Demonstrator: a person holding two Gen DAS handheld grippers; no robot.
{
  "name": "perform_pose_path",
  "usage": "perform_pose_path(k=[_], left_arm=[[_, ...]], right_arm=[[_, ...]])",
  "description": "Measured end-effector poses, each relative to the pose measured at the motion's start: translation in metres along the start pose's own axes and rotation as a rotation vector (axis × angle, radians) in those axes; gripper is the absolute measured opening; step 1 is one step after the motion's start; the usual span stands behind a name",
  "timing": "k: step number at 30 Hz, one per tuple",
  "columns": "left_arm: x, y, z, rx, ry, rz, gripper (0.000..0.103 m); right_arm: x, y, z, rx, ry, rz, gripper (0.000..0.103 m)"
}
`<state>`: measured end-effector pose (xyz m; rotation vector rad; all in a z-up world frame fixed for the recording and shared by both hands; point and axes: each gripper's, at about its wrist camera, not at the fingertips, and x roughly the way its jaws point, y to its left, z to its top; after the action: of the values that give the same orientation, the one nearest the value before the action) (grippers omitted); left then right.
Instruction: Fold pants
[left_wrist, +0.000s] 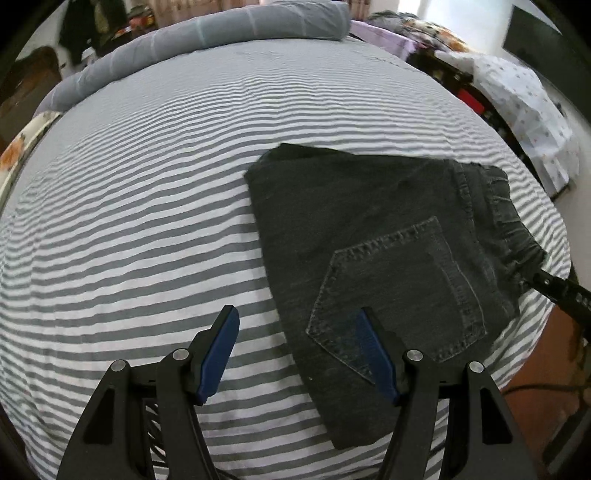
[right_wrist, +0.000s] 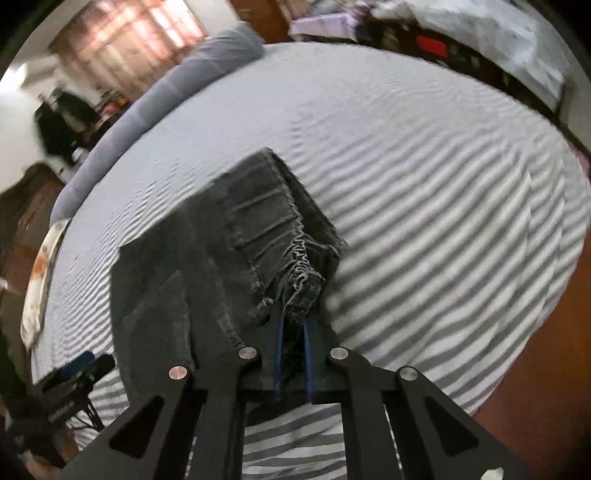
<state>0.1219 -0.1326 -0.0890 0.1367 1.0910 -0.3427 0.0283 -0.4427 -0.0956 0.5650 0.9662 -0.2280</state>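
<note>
Dark grey jeans (left_wrist: 373, 236) lie folded on the striped bed, back pocket up, waistband to the right. My left gripper (left_wrist: 297, 325) is open and empty, above the pants' near left edge; its right finger is over the pocket. My right gripper (right_wrist: 293, 325) is shut on the bunched waistband of the pants (right_wrist: 236, 243) at their near right corner. It shows in the left wrist view (left_wrist: 543, 280) at the right edge, clamped on the waistband.
The grey-and-white striped bedsheet (left_wrist: 147, 206) covers the bed. A rolled grey duvet (left_wrist: 229, 33) lies along the far edge. Cluttered furniture and a patterned cloth (left_wrist: 524, 99) stand at the right. Brown floor (right_wrist: 535, 387) shows beyond the bed's near right edge.
</note>
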Motion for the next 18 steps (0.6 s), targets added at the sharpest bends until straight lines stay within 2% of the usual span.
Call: perform_pose_path(k=[4,6,8,12,14,18], left_arm=[[0.009,-0.009,-0.006,0.034,0.013,-0.026,0.067],[0.018,-0.013,-0.009,0.051,0.037,-0.038,0.067],[0.031,-0.016,-0.013,0.068,0.074,-0.042,0.067],[0.036,-0.017,-0.015,0.065,0.059,-0.052,0.068],[0.037,-0.017,-0.016,0.063,0.061,-0.059,0.069],[0.04,-0.013,-0.016,0.055,0.058,-0.064,0.07]], right_arm=[[0.015,-0.008,-0.002,0.022,0.037,-0.022,0.009],[0.016,-0.011,0.002,0.037,0.041,0.005,0.014],[0.008,-0.01,0.008,0.034,0.044,0.012,0.026],[-0.016,0.005,0.023,-0.047,-0.04,-0.008,0.027],[-0.022,0.022,0.035,-0.102,-0.079,0.031,0.027],[0.004,0.061,0.057,-0.216,-0.046,0.087,0.026]])
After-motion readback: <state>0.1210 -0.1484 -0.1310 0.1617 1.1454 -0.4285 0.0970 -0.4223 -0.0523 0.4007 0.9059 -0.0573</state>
